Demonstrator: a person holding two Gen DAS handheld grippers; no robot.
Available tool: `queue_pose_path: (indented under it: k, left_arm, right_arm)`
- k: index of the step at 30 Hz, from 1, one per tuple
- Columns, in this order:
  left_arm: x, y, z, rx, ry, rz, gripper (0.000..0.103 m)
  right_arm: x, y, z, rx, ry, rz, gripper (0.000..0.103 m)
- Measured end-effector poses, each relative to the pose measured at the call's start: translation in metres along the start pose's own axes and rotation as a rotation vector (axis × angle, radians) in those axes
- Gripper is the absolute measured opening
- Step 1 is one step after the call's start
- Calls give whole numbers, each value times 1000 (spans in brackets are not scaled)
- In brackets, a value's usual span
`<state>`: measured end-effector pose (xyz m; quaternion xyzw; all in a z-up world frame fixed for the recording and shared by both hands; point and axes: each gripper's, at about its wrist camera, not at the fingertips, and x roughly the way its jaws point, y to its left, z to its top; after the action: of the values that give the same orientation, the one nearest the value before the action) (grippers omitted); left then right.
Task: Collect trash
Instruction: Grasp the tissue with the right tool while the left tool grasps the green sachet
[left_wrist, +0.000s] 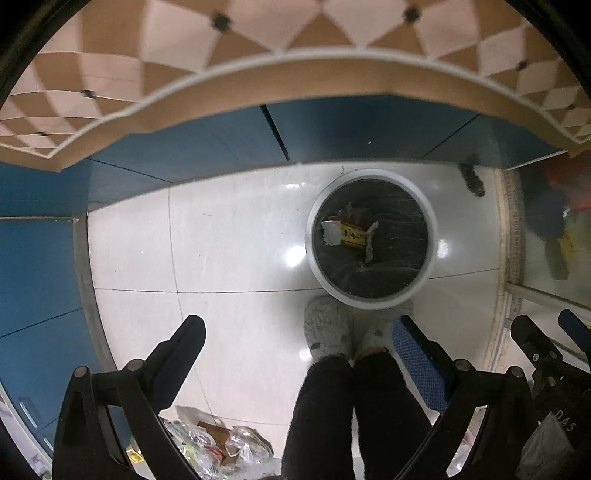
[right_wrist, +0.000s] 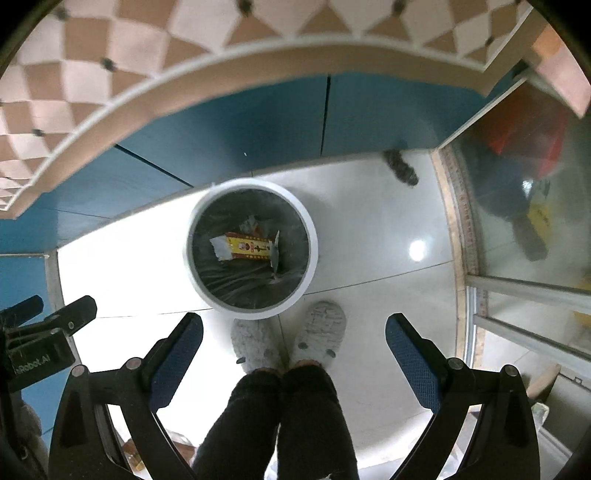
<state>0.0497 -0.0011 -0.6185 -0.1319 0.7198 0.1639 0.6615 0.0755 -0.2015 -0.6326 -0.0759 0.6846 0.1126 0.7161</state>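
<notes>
A white round trash bin (left_wrist: 430, 221) with a black liner stands on the pale tiled floor; it also shows in the right wrist view (right_wrist: 310, 229). A yellow and red wrapper (left_wrist: 352, 236) and crumpled paper lie inside it, and the wrapper shows in the right wrist view (right_wrist: 247, 249) too. My left gripper (left_wrist: 299, 336) is open and empty, held high above the floor. My right gripper (right_wrist: 293, 332) is open and empty, also high above the bin's near side. The right gripper shows at the right edge of the left wrist view (left_wrist: 546, 332).
The person's legs and grey slippers (right_wrist: 321, 328) stand just in front of the bin. Blue cabinets (left_wrist: 207, 140) under a tiled counter run along the far side. A pile of plastic bags and wrappers (left_wrist: 218, 446) lies at lower left. A glass door (right_wrist: 517, 206) is at right.
</notes>
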Motion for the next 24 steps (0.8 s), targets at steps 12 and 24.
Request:
queue_pose_path:
  k: [12,24]
  left_arm:
    - [-154,15,-32,7,-96,-72,103]
    - [-338,40,1,-60,-503,35,103]
  right_arm:
    - [-173,12,-22,-21,-75,34,100]
    - [-363,-1,16,99,-379,178,100]
